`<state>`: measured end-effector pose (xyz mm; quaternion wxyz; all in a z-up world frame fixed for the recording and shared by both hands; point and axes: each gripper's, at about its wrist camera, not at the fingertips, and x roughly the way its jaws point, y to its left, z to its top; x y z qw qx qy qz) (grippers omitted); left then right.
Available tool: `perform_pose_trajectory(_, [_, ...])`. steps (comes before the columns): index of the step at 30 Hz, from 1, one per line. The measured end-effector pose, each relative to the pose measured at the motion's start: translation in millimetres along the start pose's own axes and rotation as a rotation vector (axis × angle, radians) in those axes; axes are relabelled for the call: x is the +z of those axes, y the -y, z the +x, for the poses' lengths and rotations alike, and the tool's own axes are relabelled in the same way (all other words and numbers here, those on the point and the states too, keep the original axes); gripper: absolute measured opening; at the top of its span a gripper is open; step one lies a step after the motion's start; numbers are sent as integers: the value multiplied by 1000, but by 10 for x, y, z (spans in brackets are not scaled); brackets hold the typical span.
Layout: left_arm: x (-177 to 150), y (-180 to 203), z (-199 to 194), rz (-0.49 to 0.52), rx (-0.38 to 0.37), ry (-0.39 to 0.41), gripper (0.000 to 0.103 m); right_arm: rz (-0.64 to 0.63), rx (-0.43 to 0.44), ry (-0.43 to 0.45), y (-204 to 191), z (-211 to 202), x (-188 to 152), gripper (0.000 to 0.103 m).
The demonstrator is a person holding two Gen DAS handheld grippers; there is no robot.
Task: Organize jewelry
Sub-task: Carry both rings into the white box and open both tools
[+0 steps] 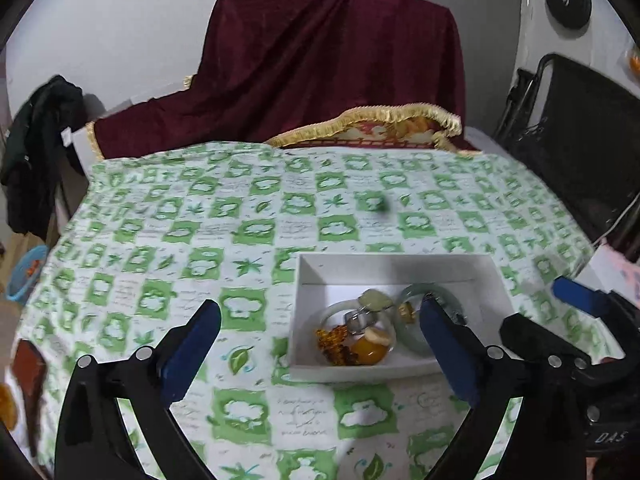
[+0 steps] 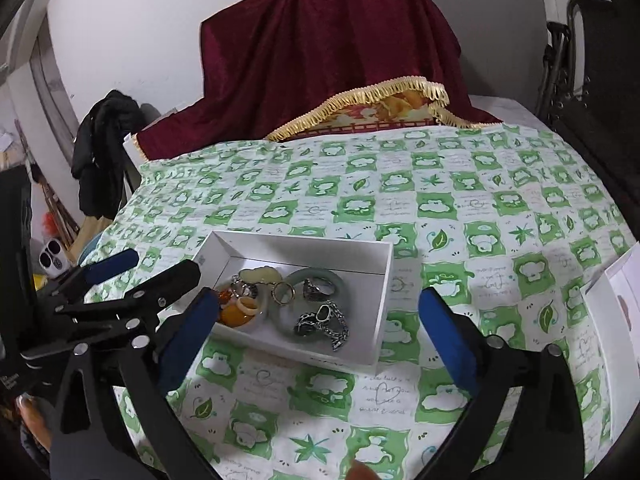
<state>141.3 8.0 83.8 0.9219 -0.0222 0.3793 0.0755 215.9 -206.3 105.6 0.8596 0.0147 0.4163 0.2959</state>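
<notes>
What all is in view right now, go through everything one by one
white box: one, on the tablecloth, holds the jewelry
jade bangle: one, pale green, in the box
silver chain: one, at the box's near side
gold ring: one, mid box
amber pieces: orange, box's left end
tablecloth: one, green and white
dark red cloth: one, draped behind the table
left tongs: open, empty
right tongs: open, empty

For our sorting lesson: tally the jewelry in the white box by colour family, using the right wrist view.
In the white box:
Pale green jade: 2 (bangle, carved pendant)
Amber or orange: 3, some partly hidden
Silver or dark metal: 4, including chain
Gold ring: 1
Total: about 10
</notes>
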Motion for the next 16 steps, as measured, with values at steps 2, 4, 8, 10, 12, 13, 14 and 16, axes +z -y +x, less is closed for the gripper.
perform_pose_trajectory(2, [-31, 6, 0, 6, 12, -5, 100, -9, -13, -1, -9, -11, -10, 98])
perform_pose_trajectory(4, [-60, 15, 27, 13, 28, -25, 100, -8, -12, -7, -9, -7, -23, 98])
perform_pose_trajectory(8, [-72, -22, 80, -7, 5, -51, 100, -8, -18, -16, -11, 6, -44, 98])
perform_pose_trajectory(10, [-72, -21, 80, -5, 13, -52, 100, -18, -40, -5, -33, -12, -51, 98])
perform_pose_trajectory(12, [-83, -12, 53, -10, 32, -42, 100, -33, -58, 6, -59, -36, -52, 98])
perform_pose_trajectory(13, [-88, -5, 35, -7, 27, -37, 100, -34, -62, 8, -64, -44, -54, 98])
perform_pose_trajectory(14, [-85, 3, 28, -3, 27, -36, 100, -32, -60, 9, -66, -53, -58, 98])
perform_pose_trajectory(16, [-90, 16, -2, 2, 32, -24, 100, -18, -56, 7, -51, -57, -56, 98])
